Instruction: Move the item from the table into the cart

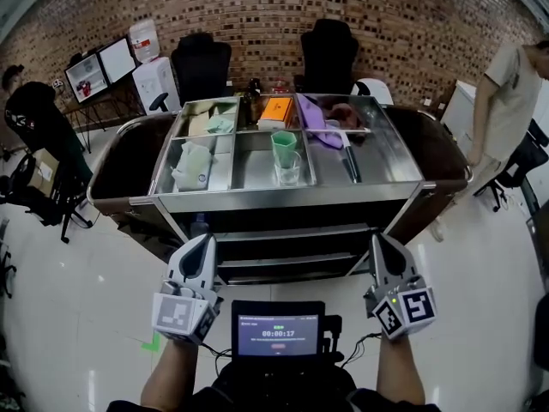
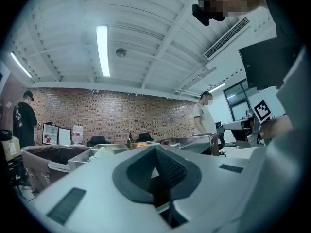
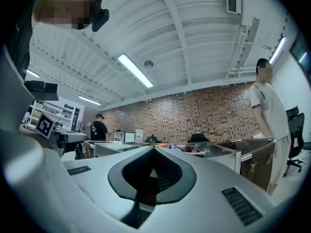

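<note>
Ahead, the dark table (image 1: 120, 170) wraps behind the steel cart (image 1: 283, 197), so anything on it lies beyond the cart's far edge from both tongs, left gripper (image 1: 206, 242) and right gripper (image 1: 378, 242), clenched on nothing, equally near; no table item shows clearly.

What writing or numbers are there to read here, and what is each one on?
"00:00:17": on the small screen below.
Line above that timer: too small to read.
Orange item in the cart: print too blurred.
Left hand-held gripper and right hand-held gripper: square patterns only, no words.
</note>
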The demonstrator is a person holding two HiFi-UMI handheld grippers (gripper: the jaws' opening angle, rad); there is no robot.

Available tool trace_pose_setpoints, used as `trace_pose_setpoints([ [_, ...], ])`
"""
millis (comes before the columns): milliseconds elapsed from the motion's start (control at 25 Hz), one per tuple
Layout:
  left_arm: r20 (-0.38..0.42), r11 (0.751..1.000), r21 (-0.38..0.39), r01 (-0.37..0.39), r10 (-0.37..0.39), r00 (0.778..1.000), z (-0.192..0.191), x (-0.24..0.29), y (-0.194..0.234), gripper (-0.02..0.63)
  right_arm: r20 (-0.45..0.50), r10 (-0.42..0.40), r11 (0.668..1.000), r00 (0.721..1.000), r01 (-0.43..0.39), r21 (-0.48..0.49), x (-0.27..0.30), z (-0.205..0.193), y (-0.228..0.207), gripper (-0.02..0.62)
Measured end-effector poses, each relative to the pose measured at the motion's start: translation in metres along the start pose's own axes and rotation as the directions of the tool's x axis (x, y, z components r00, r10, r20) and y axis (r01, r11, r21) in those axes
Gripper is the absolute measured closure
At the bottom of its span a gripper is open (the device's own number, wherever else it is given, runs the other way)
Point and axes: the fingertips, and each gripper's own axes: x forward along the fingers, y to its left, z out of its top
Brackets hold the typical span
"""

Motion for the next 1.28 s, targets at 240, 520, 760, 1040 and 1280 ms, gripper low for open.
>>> trace_pose_setpoints([
  [240,-0.003,1.000,-0.005,0.005,-0.005,1.000,-0.002,-0.001,0.000,0.604,-0.004,0.005,1.000,1.000,-0.005,0.009,0.001,-0.002,0.003,0.592],
  [520,-0.013,1.000,-0.014,0.014,-0.014,1.000,-0.006,-0.004,-0.003,0.604,-0.005,0.007,1.000,1.000,-0.007,0.020,0.001,-0.001,0.008,0.592],
  [760,-0.013,1.000,-0.014,0.017,-0.017,1.000,-0.003,-0.011,-0.003,0.604,-0.015,0.010,1.000,1.000,-0.010,0.022,-0.005,-0.001,0.016,0.592],
  [1040,-0.012,1.000,-0.019,0.025,-0.025,1.000,-0.003,-0.016,-0.003,0.604,-0.013,0.009,1.000,1.000,-0.008,0.015,-0.010,0.003,0.022,0.592],
  [1280,-0.009,1.000,-0.014,0.026,-0.027,1.000,0.002,-0.016,-0.004,0.604,-0.012,0.008,1.000,1.000,-0.008,0.012,-0.013,0.007,0.024,0.592],
])
